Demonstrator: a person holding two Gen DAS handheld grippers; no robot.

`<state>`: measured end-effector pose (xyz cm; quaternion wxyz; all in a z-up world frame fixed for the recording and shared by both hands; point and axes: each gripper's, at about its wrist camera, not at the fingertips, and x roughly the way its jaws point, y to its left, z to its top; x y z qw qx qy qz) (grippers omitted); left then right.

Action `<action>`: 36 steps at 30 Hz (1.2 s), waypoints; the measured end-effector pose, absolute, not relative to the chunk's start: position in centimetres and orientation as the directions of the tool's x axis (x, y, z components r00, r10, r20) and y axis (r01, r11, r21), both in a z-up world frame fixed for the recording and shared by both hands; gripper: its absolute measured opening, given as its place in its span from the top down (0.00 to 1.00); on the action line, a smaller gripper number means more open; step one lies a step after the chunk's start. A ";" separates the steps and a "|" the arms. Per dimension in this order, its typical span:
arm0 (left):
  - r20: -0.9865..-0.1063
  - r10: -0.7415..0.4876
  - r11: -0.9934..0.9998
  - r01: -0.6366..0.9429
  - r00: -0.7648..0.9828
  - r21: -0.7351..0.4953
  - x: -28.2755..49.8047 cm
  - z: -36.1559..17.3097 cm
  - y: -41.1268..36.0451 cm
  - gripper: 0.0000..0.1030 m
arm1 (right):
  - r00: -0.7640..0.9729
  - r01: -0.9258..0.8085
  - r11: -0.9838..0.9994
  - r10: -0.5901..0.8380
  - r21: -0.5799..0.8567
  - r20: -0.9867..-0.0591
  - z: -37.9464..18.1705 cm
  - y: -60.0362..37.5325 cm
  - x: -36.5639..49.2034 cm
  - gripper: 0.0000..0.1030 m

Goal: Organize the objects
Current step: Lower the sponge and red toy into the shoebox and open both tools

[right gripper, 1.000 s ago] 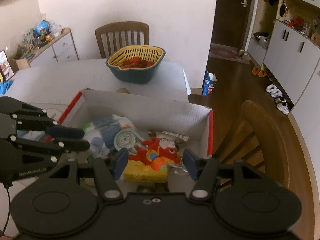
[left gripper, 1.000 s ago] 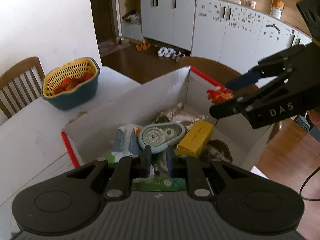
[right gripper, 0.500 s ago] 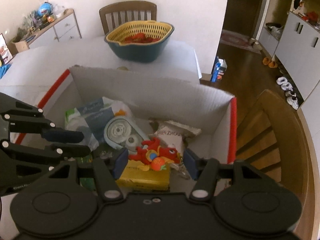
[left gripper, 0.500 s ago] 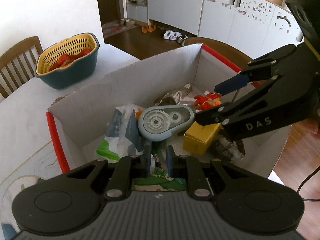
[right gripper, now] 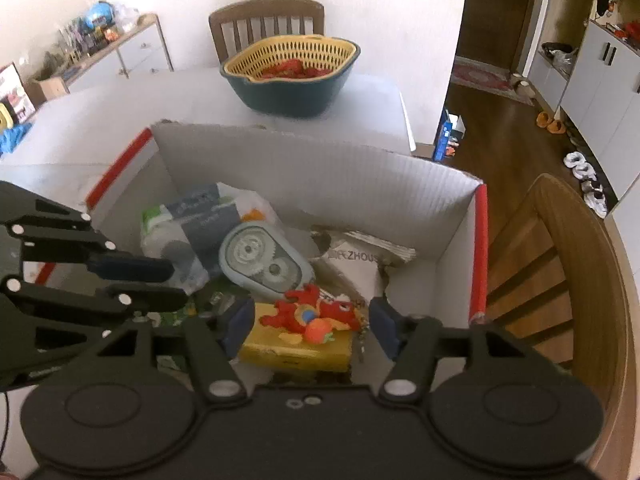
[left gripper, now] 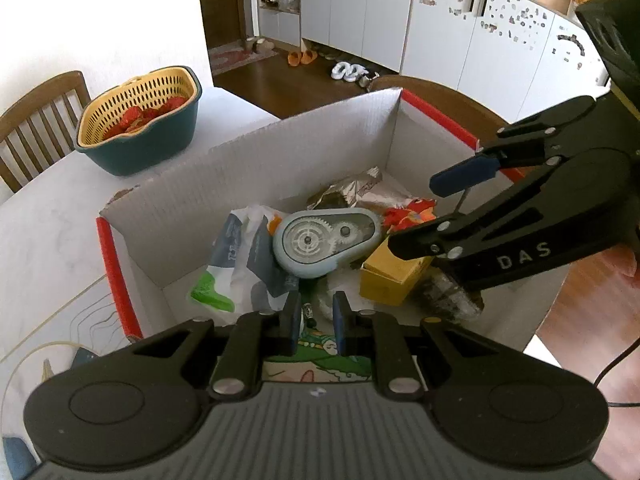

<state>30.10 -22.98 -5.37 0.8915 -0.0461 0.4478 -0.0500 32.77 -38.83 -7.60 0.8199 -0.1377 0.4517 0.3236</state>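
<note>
An open cardboard box (left gripper: 280,160) (right gripper: 320,168) with red-taped edges holds several items: a blue correction-tape dispenser (left gripper: 324,240) (right gripper: 264,264), a yellow box (left gripper: 392,280) (right gripper: 296,348), a red plush toy (right gripper: 312,314) (left gripper: 408,216), a white-green bag (left gripper: 236,264) (right gripper: 188,232) and a foil packet (left gripper: 352,192) (right gripper: 356,256). My right gripper (right gripper: 312,324) is open, its fingers either side of the red toy lying on the yellow box. My left gripper (left gripper: 314,320) is nearly closed with a narrow empty gap, low over the box's near side.
A yellow-and-teal basket (left gripper: 140,120) (right gripper: 292,76) of red items stands on the white table (left gripper: 48,232) beyond the box. Wooden chairs stand at the far side (right gripper: 266,20) and right of the box (right gripper: 560,264). White cabinets (left gripper: 440,32) line the wall.
Both grippers have lowered toward the box. The right gripper has come down around the red toy on the yellow box, jaws still open.
</note>
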 end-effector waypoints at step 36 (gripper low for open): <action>-0.641 -0.171 0.984 0.099 0.748 -0.147 20.8 1.2 -18.2 0.35 | 0.596 -0.478 0.868 0.432 0.133 -0.677 -1.4 -38.8 19.8 0.19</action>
